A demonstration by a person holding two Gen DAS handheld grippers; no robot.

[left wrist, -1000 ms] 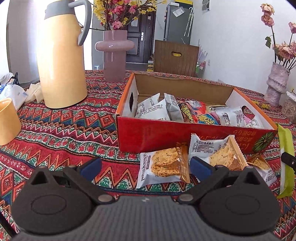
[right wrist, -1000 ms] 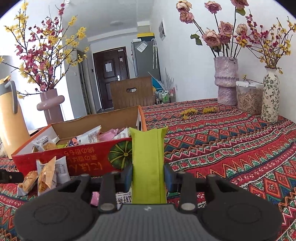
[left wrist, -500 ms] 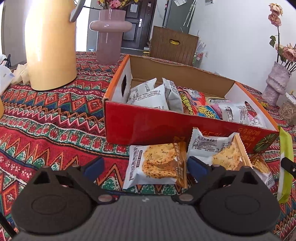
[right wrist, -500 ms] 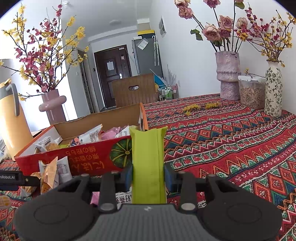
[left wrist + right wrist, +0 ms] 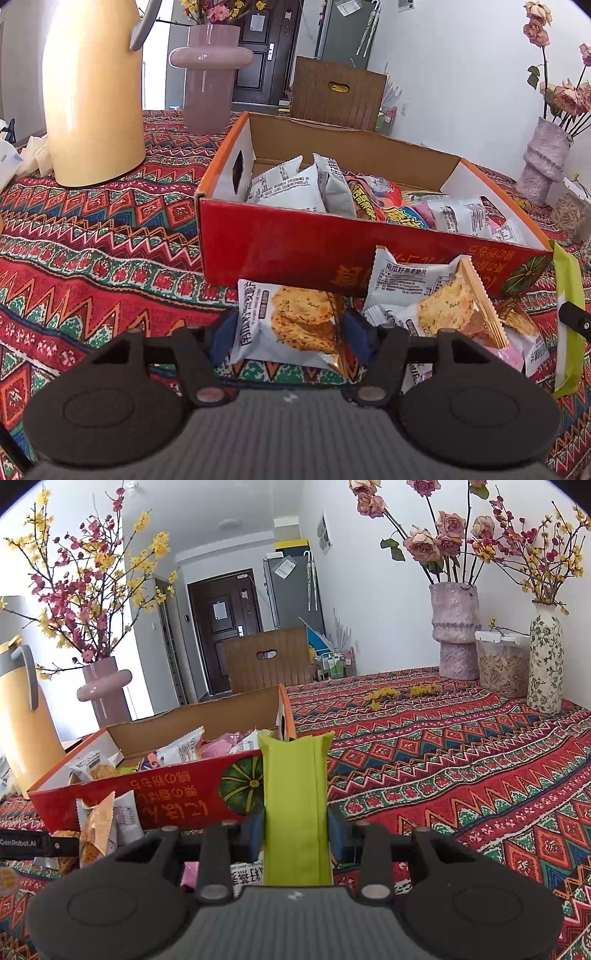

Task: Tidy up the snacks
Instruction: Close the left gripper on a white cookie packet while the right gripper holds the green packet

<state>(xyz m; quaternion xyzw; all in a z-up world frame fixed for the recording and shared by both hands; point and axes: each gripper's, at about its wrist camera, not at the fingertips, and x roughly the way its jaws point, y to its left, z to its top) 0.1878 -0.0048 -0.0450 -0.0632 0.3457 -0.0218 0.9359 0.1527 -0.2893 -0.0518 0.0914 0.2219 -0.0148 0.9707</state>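
A red cardboard box [image 5: 295, 243] holding several snack packets stands on the patterned tablecloth; it also shows in the right wrist view [image 5: 177, 794]. My left gripper [image 5: 288, 336] is shut on a white cookie packet [image 5: 291, 325] lying in front of the box. A second cookie packet [image 5: 436, 299] and small packets lie just to its right. My right gripper [image 5: 295, 830] is shut on a long green snack packet [image 5: 295, 797], held upright beside the box's right front corner; the packet also shows in the left wrist view [image 5: 569, 314].
A yellow thermos jug [image 5: 92, 96] and a pink vase [image 5: 210, 81] stand behind the box on the left. A textured purple vase [image 5: 456, 627], a clear jar [image 5: 502, 664] and a floral vase [image 5: 546, 661] stand at the far right. Loose packets [image 5: 103, 827] lie before the box.
My left gripper has moved forward and closed its fingers around the white cookie packet. My right gripper holds the green packet much as before.
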